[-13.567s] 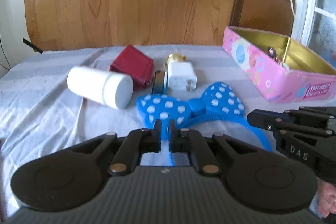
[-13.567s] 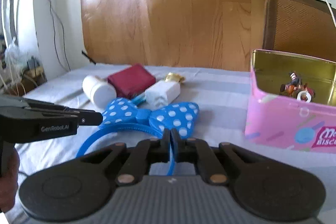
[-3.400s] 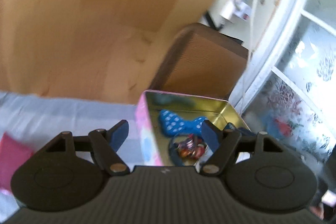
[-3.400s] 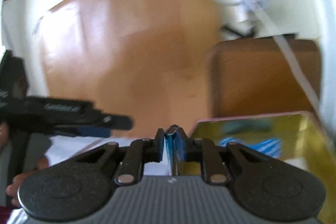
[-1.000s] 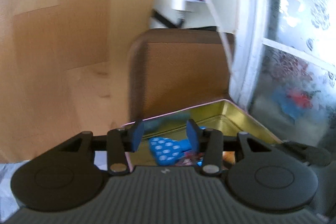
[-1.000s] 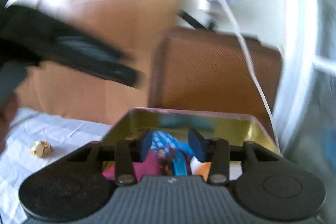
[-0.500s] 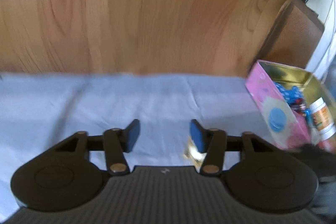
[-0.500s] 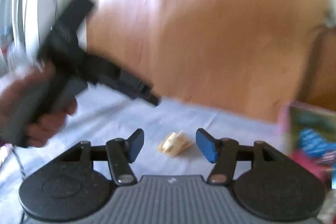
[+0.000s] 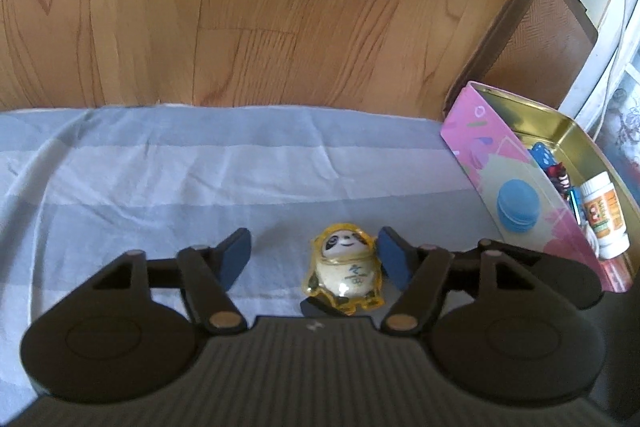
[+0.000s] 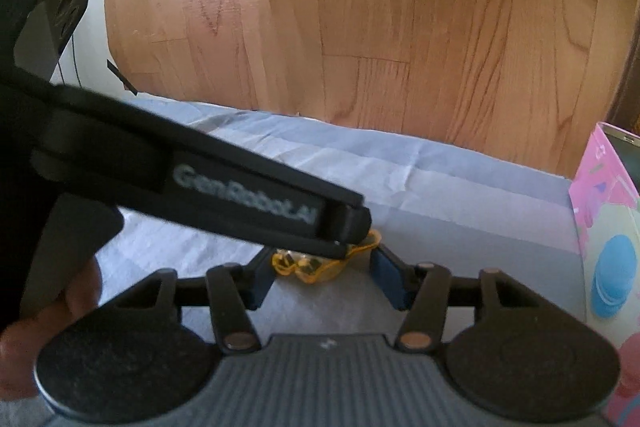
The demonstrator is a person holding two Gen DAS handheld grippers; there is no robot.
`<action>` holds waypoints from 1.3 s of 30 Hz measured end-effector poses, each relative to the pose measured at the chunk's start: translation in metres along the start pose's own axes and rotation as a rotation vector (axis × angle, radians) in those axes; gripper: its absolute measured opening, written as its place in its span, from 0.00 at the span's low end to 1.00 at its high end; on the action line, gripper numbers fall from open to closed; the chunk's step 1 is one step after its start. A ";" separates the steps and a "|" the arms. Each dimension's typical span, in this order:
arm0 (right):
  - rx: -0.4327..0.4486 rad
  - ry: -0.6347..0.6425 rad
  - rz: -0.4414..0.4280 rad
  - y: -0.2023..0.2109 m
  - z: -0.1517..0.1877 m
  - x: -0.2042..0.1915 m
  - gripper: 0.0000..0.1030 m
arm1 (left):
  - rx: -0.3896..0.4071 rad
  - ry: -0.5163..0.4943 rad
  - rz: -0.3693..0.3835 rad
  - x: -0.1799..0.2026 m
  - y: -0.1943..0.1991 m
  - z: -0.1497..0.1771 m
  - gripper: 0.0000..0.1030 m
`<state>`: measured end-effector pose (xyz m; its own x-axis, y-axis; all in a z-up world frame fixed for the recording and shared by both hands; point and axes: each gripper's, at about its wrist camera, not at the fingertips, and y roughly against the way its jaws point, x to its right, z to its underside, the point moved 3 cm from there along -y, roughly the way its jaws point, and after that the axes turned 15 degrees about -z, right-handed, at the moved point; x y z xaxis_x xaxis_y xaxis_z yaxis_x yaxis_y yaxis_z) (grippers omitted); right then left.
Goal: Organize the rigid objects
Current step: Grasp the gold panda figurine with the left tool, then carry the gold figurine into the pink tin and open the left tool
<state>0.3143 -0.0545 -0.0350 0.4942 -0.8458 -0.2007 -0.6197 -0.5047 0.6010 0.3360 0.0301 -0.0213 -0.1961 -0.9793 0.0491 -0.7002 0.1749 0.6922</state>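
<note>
Straddling the panda figurine (image 9: 343, 269) on the gray cloth (image 9: 160, 179), left gripper (image 9: 314, 259) spread wide, nothing held. Right gripper (image 10: 320, 277) also wide apart, empty, figurine between. Pink tin (image 9: 520, 187) far right.

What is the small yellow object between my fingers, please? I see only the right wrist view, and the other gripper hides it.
Observer: A glossy panda figurine in a translucent yellow shell, lying face up on the grey striped cloth.
Operator: Is the left gripper holding it?
Observer: No; the left gripper is open, with a clear gap at its left finger.
Operator: What is in the pink tin?
Observer: A white bottle with an orange label.
</note>
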 end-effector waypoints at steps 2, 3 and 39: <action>0.003 0.008 -0.008 0.001 -0.008 0.003 0.40 | 0.003 -0.009 0.006 0.003 -0.001 -0.001 0.46; 0.005 0.014 -0.008 0.002 -0.007 0.003 0.38 | 0.000 -0.014 0.014 0.006 -0.001 0.000 0.40; 0.307 -0.076 0.242 0.225 0.004 0.086 0.36 | 0.284 -0.270 0.088 0.247 0.104 -0.031 0.39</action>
<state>0.2149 -0.2419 0.0795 0.2724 -0.9512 -0.1450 -0.8719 -0.3078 0.3809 0.2363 -0.1970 0.0849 -0.4104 -0.9043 -0.1177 -0.8273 0.3150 0.4651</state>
